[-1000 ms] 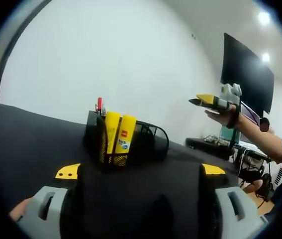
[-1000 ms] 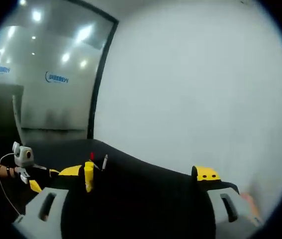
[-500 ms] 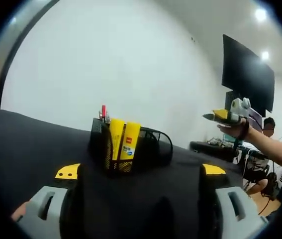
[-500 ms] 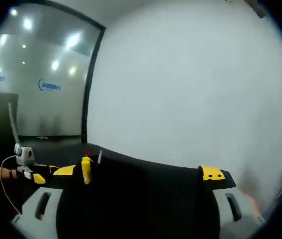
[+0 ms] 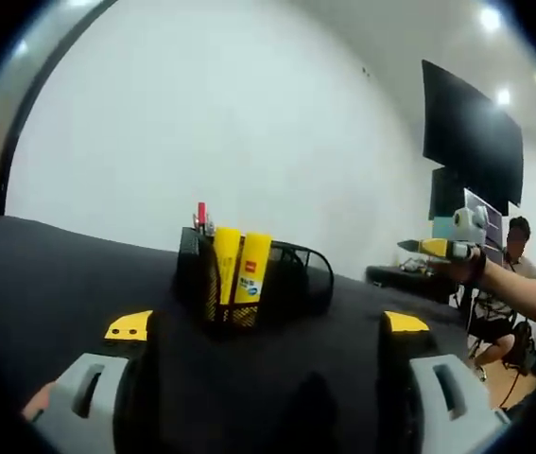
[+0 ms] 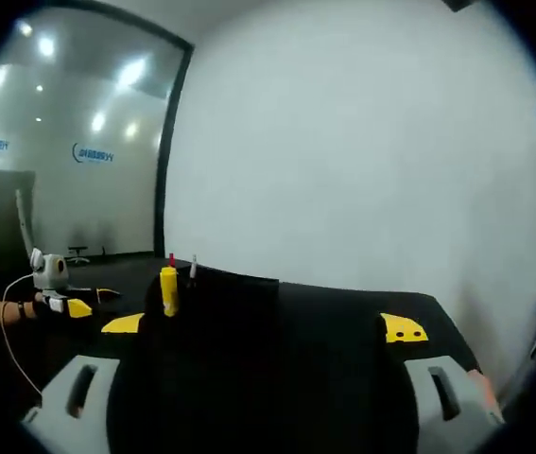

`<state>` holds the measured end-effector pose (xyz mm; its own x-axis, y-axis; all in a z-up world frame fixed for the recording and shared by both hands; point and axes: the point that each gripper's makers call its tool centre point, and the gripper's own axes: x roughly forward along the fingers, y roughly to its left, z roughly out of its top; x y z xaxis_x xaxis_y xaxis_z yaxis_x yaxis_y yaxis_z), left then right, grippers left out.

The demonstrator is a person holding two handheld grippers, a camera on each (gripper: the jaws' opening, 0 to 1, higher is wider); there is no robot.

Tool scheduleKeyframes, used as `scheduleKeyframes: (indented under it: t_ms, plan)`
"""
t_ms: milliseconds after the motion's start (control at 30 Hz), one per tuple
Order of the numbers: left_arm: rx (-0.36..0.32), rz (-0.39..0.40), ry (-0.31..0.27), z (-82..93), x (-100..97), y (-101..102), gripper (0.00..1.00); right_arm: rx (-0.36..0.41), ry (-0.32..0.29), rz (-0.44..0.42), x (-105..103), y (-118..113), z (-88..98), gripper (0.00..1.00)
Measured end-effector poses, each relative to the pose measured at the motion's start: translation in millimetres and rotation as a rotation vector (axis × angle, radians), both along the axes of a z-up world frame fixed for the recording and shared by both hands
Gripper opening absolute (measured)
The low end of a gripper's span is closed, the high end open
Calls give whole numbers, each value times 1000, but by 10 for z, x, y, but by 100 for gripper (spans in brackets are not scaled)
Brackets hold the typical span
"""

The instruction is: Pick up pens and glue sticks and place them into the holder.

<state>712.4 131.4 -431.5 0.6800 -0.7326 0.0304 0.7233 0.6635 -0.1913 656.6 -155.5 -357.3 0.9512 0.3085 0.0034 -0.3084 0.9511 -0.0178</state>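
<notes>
- Your left gripper [image 5: 266, 326] stands wide and empty above the black table [image 5: 50, 274]; your right gripper [image 6: 266, 326] likewise.
- Beyond, the black mesh holder [image 5: 282, 279] carries two yellow glue sticks [image 5: 239, 268] and pens [image 5: 202, 217].
- A careless sweep could topple it.

Glue sticks [image 5: 239, 272] inside mesh holder [image 5: 282, 279]

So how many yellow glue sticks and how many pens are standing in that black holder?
Yellow glue sticks: 2
Pens: 2, one with a red top and a paler one beside it
Total: 4 things standing in the black mesh holder
</notes>
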Motion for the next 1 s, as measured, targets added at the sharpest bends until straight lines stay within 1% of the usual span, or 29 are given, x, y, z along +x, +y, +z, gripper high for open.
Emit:
scheduleKeyframes:
  t_ms: [300, 600, 667, 733, 800, 900, 1000]
  plan:
    - [-20, -15, -5, 32, -15, -11, 96, 25, 16, -41, -82, -162, -145, 93]
    - [-20, -31, 1, 24, -49, -47, 96, 42, 19, -57, -132, -218, -302, 93]
    - [-38, -38, -9, 60, -63, -46, 96, 50, 24, -60, -141, -228, -341, 93]
    - [-42, -35, -10, 66, -53, -35, 96, 54, 30, -61, -152, -230, -386, 93]
    - [-40, -38, -8, 59, -50, -44, 96, 57, 35, -63, -160, -238, -426, 93]
    - [-15, -48, -6, 19, -61, -72, 96, 59, 47, -67, -167, -249, -487, 93]
    - [-6, -51, -1, -1, -68, -86, 96, 66, 49, -67, -172, -244, -508, 93]
